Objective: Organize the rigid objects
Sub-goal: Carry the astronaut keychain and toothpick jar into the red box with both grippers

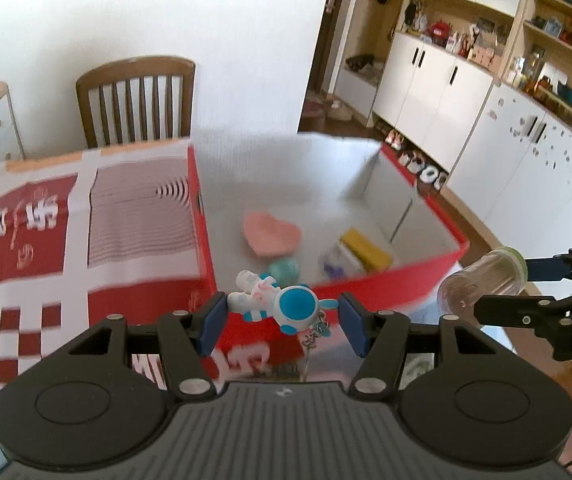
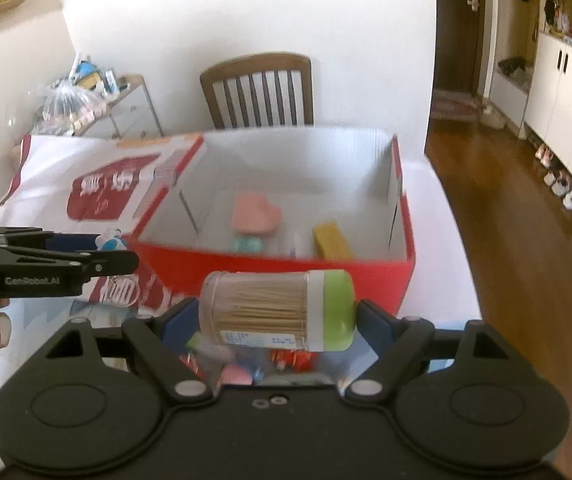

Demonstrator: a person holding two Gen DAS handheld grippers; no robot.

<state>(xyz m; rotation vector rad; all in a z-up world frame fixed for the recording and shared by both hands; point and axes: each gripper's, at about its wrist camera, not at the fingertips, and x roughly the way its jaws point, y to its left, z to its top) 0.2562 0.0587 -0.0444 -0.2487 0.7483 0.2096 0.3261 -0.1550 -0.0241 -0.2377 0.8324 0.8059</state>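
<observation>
The left tool [image 1: 282, 322] is pinching a little astronaut toy [image 1: 276, 300] between its blue pads. The toy is lying sideways, with a big blue helmet and a small chain hanging down from it. It is hanging in the air just in front of the red box [image 1: 402, 276]. The toy looks hard, light and a bit bumpy, so it could twist in the grip. Holding it across the body, as now, seems the best place, not by the chain.

The right tool [image 2: 276, 316] is pinching a toothpick jar [image 2: 278, 308] by its two ends, one pad on the clear bottom and one on the green lid [image 2: 336, 308]. The jar is lying on its side in the air, near the front wall of the red box [image 2: 366, 276]. It looks light, smooth and slippery, and the lid might pop off if it is squeezed too hard. It has a small white label, but the print is too tiny to read.

Inside the box a pink heart [image 2: 256, 214], a yellow block [image 2: 332, 240] and a small green ball [image 2: 248, 244] are lying on the floor of it.

The side of the left tool is showing the words "GenRobot.AI". The box flap [image 1: 82, 216] has big white signs on red, too blurry to read for sure.
</observation>
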